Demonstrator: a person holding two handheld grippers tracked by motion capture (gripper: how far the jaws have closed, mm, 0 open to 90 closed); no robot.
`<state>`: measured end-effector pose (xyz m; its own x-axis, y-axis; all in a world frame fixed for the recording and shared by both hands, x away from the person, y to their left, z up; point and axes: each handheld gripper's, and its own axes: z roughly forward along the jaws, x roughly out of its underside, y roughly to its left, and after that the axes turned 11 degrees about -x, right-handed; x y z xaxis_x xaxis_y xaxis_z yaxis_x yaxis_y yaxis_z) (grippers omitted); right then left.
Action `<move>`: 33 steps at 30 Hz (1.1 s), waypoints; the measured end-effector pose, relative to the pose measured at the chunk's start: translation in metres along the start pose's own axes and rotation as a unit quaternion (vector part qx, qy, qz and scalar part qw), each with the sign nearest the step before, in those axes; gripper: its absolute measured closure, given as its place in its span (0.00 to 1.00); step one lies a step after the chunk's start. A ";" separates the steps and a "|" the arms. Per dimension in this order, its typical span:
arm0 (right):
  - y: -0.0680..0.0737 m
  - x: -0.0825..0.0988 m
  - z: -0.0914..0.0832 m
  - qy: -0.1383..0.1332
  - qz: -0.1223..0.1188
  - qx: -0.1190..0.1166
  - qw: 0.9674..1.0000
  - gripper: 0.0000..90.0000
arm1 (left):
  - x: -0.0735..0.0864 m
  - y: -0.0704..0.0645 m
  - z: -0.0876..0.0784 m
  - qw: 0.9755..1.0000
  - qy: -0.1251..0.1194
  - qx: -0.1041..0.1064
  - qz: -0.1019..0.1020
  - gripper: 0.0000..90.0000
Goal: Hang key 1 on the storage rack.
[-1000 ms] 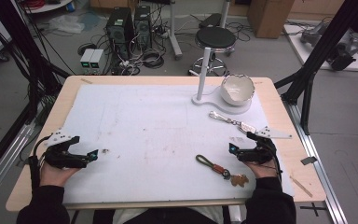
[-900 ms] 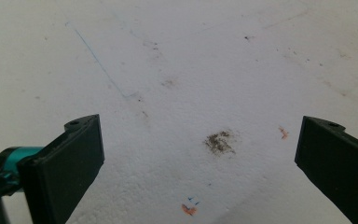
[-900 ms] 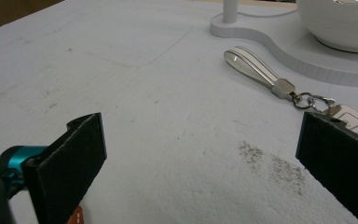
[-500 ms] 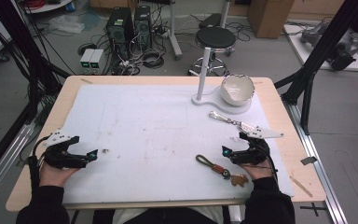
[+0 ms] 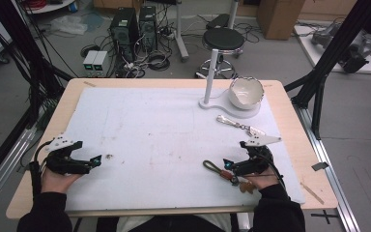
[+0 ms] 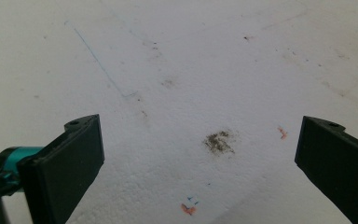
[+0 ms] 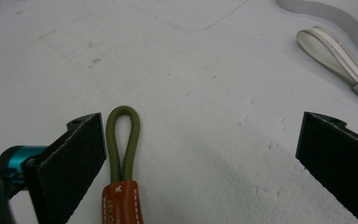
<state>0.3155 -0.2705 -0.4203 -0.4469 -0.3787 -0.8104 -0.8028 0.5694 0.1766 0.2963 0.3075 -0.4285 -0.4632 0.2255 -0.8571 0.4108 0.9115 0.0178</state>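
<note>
Overhead shot of a white foam-topped table (image 5: 164, 125) w/ a person seated at the near edge, one two-jaw gripper in each hand.

Right gripper (image 5: 228, 165) sits near-right, jaws spread wide, nothing held. Directly at its tips lies a keychain strap: olive-green cord loop (image 7: 122, 140) joined to a tan stitched leather tab (image 7: 120, 203). In the right gripper view the loop lies flat just inside the left jaw, almost touching it; the right jaw is well apart.

Handling, as a guess: light, soft, floppy; cord will bend and dangle when lifted. Leather tab looks like the firmest spot to pinch; the thin loop could slip out.

Right hand (image 5: 256, 176) is low, forearm coming in from the near edge, gripper pointing left.

Left gripper (image 5: 95, 160) rests near-left, also wide open and empty, over a dark smudge (image 6: 220, 141).

Far right: white eggshell-shaped bowl (image 5: 245, 92) on a stand, and a second, silver keychain (image 5: 239, 125) nearer.
</note>
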 end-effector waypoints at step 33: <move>0.020 0.001 0.017 0.170 -0.039 -0.104 0.979 0.45 | 0.001 -0.001 0.002 1.000 0.011 0.006 0.007 0.02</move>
<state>0.3053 -0.2472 -0.4273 -0.4582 -0.6565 -0.5992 -0.8870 0.3811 0.2607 0.2973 0.3065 -0.4302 -0.4740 0.2449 -0.8458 0.4265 0.9042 0.0228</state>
